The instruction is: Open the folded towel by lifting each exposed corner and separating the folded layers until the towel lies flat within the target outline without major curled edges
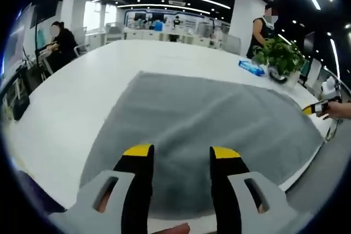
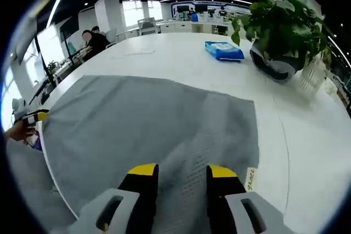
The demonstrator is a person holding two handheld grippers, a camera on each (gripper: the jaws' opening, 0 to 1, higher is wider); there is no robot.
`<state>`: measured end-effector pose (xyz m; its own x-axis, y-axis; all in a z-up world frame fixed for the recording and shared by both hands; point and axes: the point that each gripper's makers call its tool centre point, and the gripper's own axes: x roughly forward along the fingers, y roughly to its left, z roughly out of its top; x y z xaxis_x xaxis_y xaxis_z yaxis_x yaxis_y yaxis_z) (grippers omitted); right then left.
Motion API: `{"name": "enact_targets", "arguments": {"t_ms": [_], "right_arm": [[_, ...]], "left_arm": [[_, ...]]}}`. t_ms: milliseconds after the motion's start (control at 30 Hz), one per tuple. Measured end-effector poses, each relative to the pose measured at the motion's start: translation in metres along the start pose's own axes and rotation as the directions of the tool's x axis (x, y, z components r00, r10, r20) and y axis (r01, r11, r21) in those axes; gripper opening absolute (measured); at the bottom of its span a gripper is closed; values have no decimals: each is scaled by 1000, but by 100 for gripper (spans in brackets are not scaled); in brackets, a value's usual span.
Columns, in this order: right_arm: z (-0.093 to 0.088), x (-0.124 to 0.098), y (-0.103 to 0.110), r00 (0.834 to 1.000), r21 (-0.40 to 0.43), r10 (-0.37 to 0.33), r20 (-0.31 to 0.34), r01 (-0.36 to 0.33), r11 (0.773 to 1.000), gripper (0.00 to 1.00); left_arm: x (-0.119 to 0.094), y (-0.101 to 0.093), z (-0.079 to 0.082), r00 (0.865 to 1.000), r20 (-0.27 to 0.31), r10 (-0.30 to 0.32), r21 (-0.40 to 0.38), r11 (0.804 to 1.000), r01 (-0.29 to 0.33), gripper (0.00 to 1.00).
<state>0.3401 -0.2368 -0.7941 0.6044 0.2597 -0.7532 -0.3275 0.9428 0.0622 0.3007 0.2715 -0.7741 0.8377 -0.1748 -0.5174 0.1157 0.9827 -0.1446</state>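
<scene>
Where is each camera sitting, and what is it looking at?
Left gripper view: it rides on the left tool, looking along its open jaws over the grey towel toward the plant; a fingertip shows at the bottom, and the other tool in a hand at the right.
Right gripper view: it rides on the right tool, jaws open over the towel, its label beside them; the other tool shows at the left.
Both share the towel, white table, plant and blue packet.

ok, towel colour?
Plain grey towel, with a small pale tag at one edge; clearest in the right gripper view.
</scene>
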Motion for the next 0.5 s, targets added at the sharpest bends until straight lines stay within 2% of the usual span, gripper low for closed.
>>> {"name": "enact_targets", "arguments": {"t_ms": [100,233,267,367,400,433,500], "right_arm": [[-10,1,9,999,-32,14,-36,-16,999,38],[-21,4,15,996,-58,29,-89,-34,998,46],[-19,4,16,997,-85,21,-75,-27,996,47],[-20,5,16,996,-97,10,-91,-19,995,47],[-20,5,16,996,-96,9,-91,-18,995,48],[-20,5,15,996,-91,8,-93,-16,996,48],[-20,5,15,995,-91,6,-98,-15,996,48]], "left_arm": [[6,4,-6,998,-58,1,20,1000,1,46],[10,6,-3,998,-56,11,46,999,-9,47],[11,7,-4,997,-70,14,50,999,-10,47],[16,9,-7,995,-95,17,62,998,-11,48],[17,9,-9,994,-109,15,62,998,-8,49],[18,8,-16,989,-148,8,54,999,0,49],[21,8,-20,985,-169,9,57,998,1,48]]}}
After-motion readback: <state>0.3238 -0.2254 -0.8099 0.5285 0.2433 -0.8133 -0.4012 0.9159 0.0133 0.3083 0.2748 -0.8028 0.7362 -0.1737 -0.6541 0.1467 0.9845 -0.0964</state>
